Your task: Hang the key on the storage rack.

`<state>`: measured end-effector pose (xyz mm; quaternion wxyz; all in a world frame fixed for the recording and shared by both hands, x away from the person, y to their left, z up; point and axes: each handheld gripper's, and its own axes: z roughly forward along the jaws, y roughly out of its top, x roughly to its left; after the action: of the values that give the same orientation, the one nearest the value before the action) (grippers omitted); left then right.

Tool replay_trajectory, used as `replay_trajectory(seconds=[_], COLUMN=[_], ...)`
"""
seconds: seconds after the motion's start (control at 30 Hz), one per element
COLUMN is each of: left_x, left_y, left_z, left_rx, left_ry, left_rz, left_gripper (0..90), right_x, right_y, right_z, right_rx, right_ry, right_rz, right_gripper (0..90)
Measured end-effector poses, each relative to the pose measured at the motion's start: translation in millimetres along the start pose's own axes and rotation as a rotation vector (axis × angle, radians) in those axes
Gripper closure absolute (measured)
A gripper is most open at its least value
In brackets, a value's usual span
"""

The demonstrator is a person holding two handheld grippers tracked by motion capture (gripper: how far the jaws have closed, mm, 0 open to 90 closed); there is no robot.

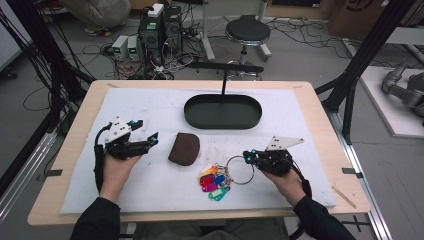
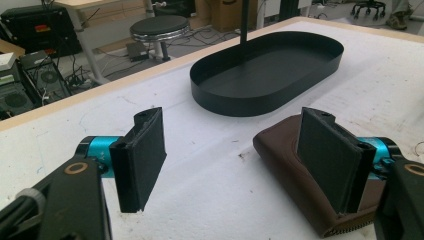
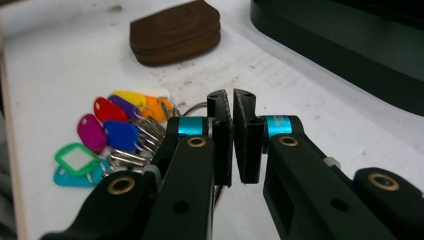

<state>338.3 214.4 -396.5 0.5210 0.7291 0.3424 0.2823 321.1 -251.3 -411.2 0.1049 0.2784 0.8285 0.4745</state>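
right hand-held gripper (image 1: 248, 158): near right on the tabletop (image 1: 320, 150); jaws pressed together on the big metal ring (image 1: 241, 170) of the key bunch; in the right gripper view (image 3: 233, 135) the pads meet with barely a slit between them, ring wire running in from the left
key bunch: near centre, just left of the right hand-held gripper; coloured tags (image 1: 214, 183) fanned out on the white mat (image 1: 150, 185); red, blue, purple, yellow, orange, green, teal
left hand-held gripper (image 1: 147, 134): left side, jaws wide apart and holding nothing; pointing right toward the pouch; pads (image 2: 142, 160) stand well apart in its own view
brown pouch (image 1: 184, 149): centre, lying flat, zipped; just right of the left gripper's tips; not touched as far as shows
black oval tray (image 1: 223, 112): far centre, beyond the pouch; thin black post rising at its far edge
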Motion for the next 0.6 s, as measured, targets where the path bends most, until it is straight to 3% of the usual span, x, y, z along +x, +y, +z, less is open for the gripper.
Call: replay_trajectory(seconds=[0.13, 0.3, 0.37, 0.6], left_x=[-0.3, -0.4, -0.4, -0.6], left_y=[0.1, 0.0, 0.0, 0.1], left_z=[-0.1, 0.1, 0.1, 0.1], left_rx=[0.002, 0.001, 0.001, -0.002], left_ry=[-0.003, -0.006, -0.006, -0.009], left_rz=[0.005, 0.004, 0.004, 0.003], left_gripper=[27.8, 27.7, 27.7, 27.7], right_x=[1.0, -0.6, 0.3, 2.3], right_y=[1.0, 0.6, 0.2, -1.1], right_z=[-0.1, -0.3, 1.4, 6.5], right_rx=[-0.022, -0.033, -0.021, 0.031], right_ry=[0.025, 0.078, 0.109, 0.133], right_rz=[0.011, 0.065, 0.073, 0.095], right_gripper=[87.7, 87.4, 85.8, 85.5])
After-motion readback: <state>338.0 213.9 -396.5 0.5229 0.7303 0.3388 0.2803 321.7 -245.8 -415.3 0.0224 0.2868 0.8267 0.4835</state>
